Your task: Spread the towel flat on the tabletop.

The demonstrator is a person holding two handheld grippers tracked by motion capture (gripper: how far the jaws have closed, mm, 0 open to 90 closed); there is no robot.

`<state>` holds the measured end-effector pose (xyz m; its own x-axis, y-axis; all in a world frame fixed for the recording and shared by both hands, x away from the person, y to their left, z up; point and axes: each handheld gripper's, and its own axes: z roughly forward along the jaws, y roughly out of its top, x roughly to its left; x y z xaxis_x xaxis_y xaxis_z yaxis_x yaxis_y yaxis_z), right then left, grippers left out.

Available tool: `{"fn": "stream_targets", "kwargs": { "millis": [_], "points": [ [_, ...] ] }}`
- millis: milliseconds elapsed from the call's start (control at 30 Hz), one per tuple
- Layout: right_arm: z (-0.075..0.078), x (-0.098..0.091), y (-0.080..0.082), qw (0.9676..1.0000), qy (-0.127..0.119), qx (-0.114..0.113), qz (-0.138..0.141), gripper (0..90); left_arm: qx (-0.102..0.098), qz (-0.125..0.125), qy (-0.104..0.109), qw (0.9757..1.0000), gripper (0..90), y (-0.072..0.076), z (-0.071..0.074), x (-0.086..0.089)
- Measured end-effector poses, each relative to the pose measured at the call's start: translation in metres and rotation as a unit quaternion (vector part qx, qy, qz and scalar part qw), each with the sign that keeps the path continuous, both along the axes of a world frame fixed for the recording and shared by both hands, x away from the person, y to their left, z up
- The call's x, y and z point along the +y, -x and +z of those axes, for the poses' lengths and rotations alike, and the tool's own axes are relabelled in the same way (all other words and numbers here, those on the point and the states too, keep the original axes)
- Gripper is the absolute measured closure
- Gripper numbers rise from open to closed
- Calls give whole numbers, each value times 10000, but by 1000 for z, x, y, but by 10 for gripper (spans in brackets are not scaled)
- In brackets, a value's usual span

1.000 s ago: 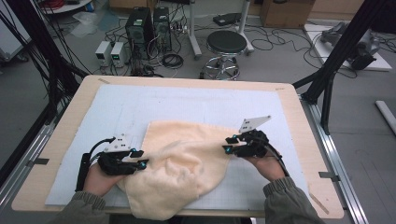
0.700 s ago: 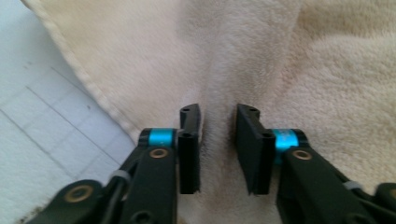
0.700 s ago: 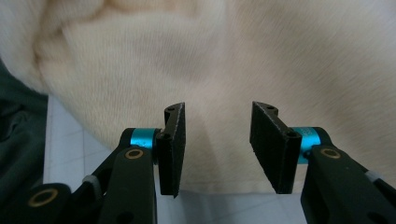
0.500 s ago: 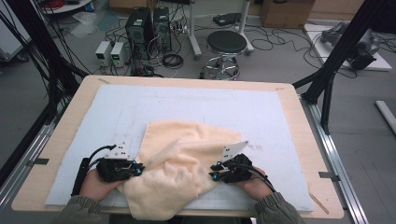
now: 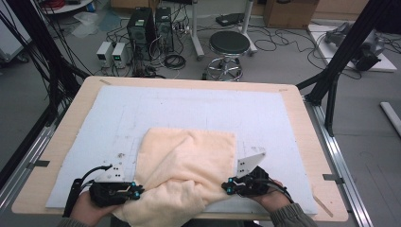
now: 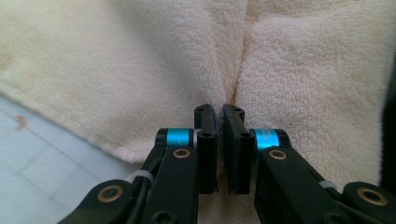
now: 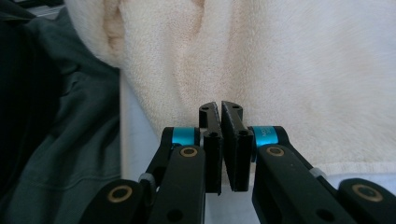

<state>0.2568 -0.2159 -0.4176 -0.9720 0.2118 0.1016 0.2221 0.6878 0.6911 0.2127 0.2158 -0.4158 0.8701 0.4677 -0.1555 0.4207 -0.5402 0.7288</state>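
A cream towel (image 5: 189,161) lies rumpled on the white mat (image 5: 189,109), and its near part bunches over the table's front edge. My left gripper (image 5: 136,189) bites into the towel's near left side. In the left gripper view its jaws (image 6: 219,109) stand nearly together with a fold of towel (image 6: 303,70) puckered at their tips. My right gripper (image 5: 226,187) is at the towel's near right side. Its jaws (image 7: 219,106) have just been closing and pinch a crease of the towel (image 7: 303,70).
The mat sits on a wooden tabletop (image 5: 75,123) with black frame posts at both sides. A stool (image 5: 229,45) and computers (image 5: 142,33) stand on the floor beyond. The person's dark clothing (image 7: 56,116) hangs just left of the right gripper.
Both hands have come toward the table's front edge and both pairs of jaws have closed on the towel. The towel has been drawn nearer, its front bunching over the edge.
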Motion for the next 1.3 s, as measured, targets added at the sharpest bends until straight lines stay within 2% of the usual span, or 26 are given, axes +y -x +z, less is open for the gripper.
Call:
{"fn": "stream_targets", "kwargs": {
  "millis": [67, 133, 167, 233, 300, 400, 467, 533, 600, 667, 700, 767, 867, 933, 1000, 1067, 1100, 1167, 1300],
  "points": [
    [3, -5, 2, 9999, -117, 10, -22, 861, -36, -73, 31, 10000, 830, 4, 3, -1],
    [8, -10, 1, 9997, -243, 7, -74, 820, -123, -81, 87, 9999, 774, 3, 7, 0],
    [11, -12, -1, 9995, -308, 43, -108, 797, -193, -66, 165, 9997, 735, 1, 11, 1],
    [17, -15, -6, 9989, -408, -34, -245, 738, -365, 40, 276, 9989, 679, -5, 18, 3],
    [23, -16, -15, 9980, -481, -142, -390, 680, -499, 150, 344, 9980, 632, -14, 24, 6],
    [27, -18, -34, 9952, -628, -224, -710, 597, -775, 336, 327, 9959, 562, -33, 29, 7],
    [25, -18, -50, 9926, -649, -316, -971, 554, -846, 455, 349, 9948, 527, -48, 29, 6],
    [22, -17, -62, 9901, -608, -343, -1216, 519, -896, 644, 295, 9935, 488, -63, 26, 3],
    [17, -15, -75, 9885, -605, -366, -1340, 513, -870, 787, 190, 9929, 447, -78, 21, 0],
    [10, -13, -84, 9869, -570, -481, -1430, 501, -936, 968, 57, 9909, 428, -90, 13, -1],
    [6, -12, -88, 9866, -519, -432, -1485, 495, -952, 1085, -64, 9895, 420, -96, 10, -2],
    [-2, -10, -96, 9855, -446, -352, -1600, 485, -899, 1213, -220, 9883, 406, -106, 2, -1],
    [-11, -9, -105, 9829, -399, -361, -1761, 485, -851, 1337, -394, 9866, 410, -118, -7, -1],
    [-16, -9, -110, 9814, -389, -308, -1853, 496, -749, 1325, -472, 9872, 443, -123, -12, -1],
    [-22, -7, -113, 9822, -216, -248, -1851, 517, -606, 1259, -639, 9881, 483, -126, -18, -3],
    [-24, -5, -113, 9814, -171, -249, -1898, 564, -507, 1333, -560, 9882, 519, -128, -20, -3],
    [-24, -5, -113, 9812, -158, -260, -1907, 597, -509, 1393, -534, 9875, 546, -129, -20, -3],
    [-24, -5, -113, 9811, -140, -286, -1907, 667, -492, 1429, -507, 9872, 642, -128, -20, -3],
    [-23, -4, -114, 9828, -169, -196, -1830, 803, -489, 1394, -543, 9875, 786, -127, -19, -6]
  ]
}}
